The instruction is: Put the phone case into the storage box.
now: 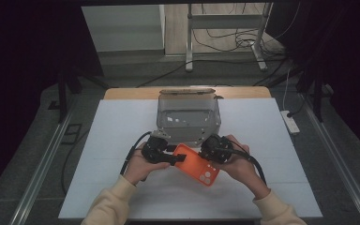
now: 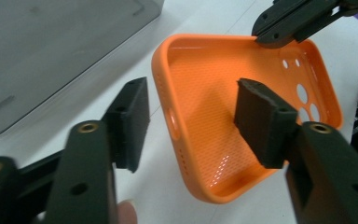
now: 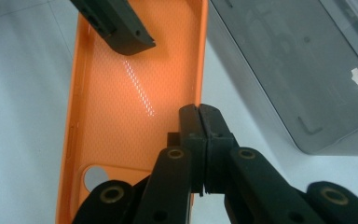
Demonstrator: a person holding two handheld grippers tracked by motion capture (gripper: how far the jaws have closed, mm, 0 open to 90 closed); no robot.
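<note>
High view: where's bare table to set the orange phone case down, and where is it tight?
Free: white table left of the left gripper, right of the right gripper toward the power strip, and the near strip between the sleeves. Crowded: the centre, where the orange phone case, both grippers and the grey box bunch together.

two hand-held grippers, matte black all over. left gripper (image 1: 172, 158): blocky body, thick black cable looping off its back; flat jaw arms with brass-ringed screw holes, tipped with rectangular black foam-like pads (image 2: 131, 122). right gripper (image 1: 202, 151): same build, black cable trailing along the forearm, brass eyelets on its linkage. person's sleeves (image 1: 108, 202) pale cream-yellow, ribbed at the cuffs.
</note>
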